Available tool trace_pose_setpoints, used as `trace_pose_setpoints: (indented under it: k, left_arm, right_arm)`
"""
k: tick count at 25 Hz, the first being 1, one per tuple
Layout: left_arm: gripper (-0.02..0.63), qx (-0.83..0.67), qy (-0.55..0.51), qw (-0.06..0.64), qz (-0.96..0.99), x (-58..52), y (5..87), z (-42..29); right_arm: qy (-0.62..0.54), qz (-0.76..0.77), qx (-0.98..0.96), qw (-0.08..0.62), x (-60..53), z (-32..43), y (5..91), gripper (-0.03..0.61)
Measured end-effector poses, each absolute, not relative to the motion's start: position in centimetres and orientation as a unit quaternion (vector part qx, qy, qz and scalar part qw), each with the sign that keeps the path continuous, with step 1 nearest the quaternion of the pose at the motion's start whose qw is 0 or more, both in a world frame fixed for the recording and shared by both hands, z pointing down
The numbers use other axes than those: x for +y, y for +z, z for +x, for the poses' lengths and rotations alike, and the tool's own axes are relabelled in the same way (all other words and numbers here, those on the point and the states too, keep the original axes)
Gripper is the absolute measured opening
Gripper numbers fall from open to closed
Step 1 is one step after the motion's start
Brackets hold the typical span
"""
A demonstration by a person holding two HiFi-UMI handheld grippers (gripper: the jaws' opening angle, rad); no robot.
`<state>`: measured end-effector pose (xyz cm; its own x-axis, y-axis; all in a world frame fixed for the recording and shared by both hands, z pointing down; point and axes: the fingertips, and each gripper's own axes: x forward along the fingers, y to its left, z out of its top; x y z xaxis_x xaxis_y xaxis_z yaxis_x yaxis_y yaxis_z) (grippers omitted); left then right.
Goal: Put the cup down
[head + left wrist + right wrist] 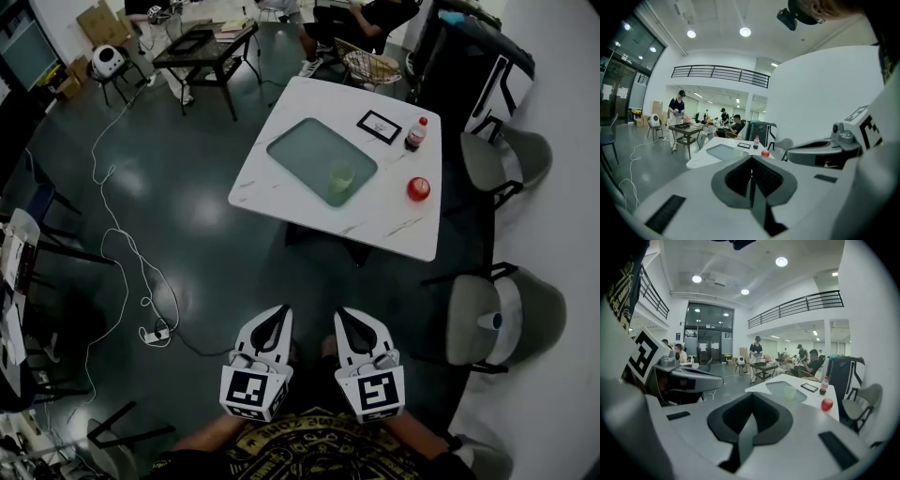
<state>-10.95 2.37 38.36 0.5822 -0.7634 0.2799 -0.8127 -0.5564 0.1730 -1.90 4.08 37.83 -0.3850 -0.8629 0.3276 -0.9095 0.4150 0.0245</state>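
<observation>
While the cup [341, 178] sits on the tray [302, 145], left tool [279, 312] is closed; right tool [345, 315] too.

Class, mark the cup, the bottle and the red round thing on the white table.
cup [341, 177]: head view, on the middle of its pale green wall.
bottle [414, 138]: head view, on its dark body below the red cap.
red round thing [418, 188]: head view, on the centre of its top.

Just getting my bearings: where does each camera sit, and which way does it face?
Head view: on the head, looking down at the table and cup; left gripper, right gripper, forearms show.
Left gripper view: on that gripper, along shut jaws toward the table; right gripper beside.
Right gripper view: likewise, jaws shut; left gripper beside.
All share the table.
</observation>
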Motion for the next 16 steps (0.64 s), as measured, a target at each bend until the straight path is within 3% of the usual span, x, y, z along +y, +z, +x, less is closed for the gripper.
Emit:
trace_pose_setpoints:
  k: [16]
  left_arm:
    - [0.011, -0.425, 0.087, 0.123, 0.893, 1.4, 37.3, -9.8]
  right_arm:
    - [0.07, 0.551, -0.817, 0.152, 3.7, -0.8, 37.5, 0.005]
